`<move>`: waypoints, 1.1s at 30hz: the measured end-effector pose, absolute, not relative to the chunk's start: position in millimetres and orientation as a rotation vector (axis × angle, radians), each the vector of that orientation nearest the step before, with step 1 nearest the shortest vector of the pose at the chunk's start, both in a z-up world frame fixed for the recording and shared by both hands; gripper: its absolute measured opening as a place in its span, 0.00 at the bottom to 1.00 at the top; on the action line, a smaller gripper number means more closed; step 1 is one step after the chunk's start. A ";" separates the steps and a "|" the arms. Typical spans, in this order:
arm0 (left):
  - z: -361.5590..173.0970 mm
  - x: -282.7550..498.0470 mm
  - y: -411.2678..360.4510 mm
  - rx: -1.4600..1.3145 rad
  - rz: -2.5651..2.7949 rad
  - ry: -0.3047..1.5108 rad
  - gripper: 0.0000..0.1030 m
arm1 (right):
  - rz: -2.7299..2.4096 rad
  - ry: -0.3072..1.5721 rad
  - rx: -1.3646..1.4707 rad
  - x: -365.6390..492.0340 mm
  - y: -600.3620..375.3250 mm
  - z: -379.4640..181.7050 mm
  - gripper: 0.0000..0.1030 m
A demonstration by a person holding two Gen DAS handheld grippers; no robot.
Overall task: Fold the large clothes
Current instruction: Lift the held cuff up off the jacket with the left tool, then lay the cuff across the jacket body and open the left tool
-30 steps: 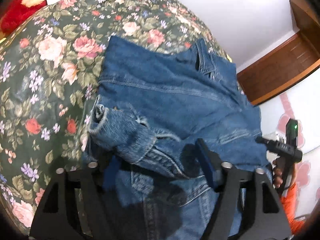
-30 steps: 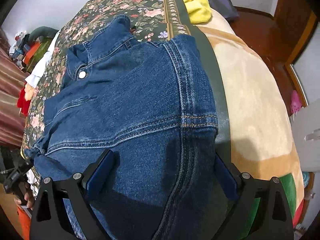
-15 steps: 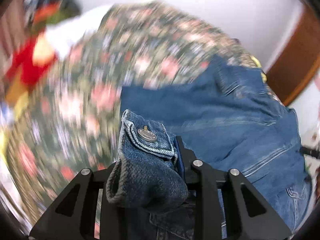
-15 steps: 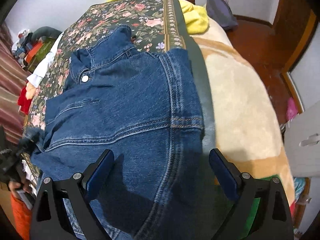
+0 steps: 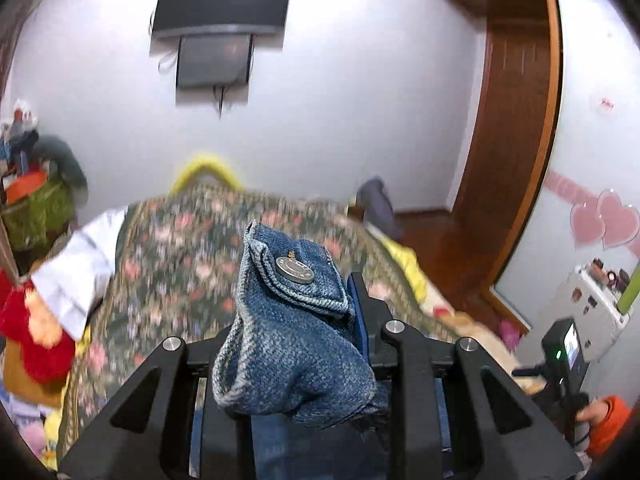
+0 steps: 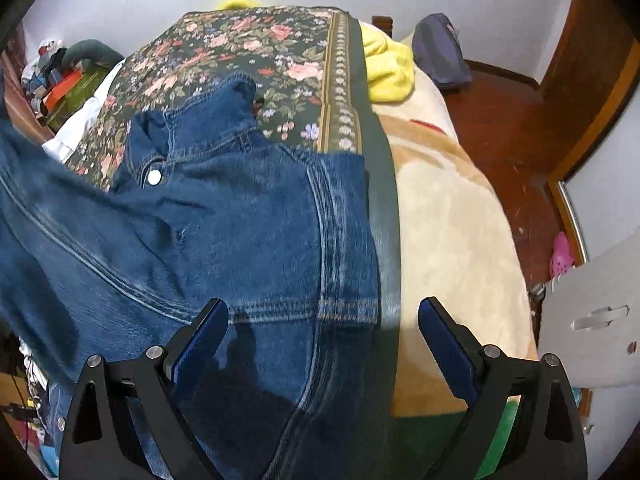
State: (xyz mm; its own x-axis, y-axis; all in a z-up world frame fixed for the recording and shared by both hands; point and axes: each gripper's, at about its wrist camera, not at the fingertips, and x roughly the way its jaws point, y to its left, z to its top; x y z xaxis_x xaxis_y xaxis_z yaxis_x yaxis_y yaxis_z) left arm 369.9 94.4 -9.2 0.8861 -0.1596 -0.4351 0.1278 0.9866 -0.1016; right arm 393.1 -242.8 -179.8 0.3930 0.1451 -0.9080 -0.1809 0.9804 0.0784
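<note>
Blue denim jacket (image 6: 224,240), sleeve fold in progress
Left gripper (image 5: 304,320) fingers clench buttoned cuff (image 5: 292,308) above jacket; right gripper (image 6: 322,344) released, over jacket's hem end.

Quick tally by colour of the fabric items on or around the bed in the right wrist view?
Blue: 1, the denim jacket
Yellow: 1, the yellow cloth
White: 1, the white garment
Grey-blue: 1, the grey-blue bag
Floral: 1, the floral bedspread
Cream: 1, the cream blanket
Total: 6
</note>
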 end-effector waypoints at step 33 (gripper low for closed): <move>-256.7 322.3 262.6 -0.233 0.010 1.147 0.79 | 0.192 1.253 0.048 419.5 -242.8 -203.2 0.95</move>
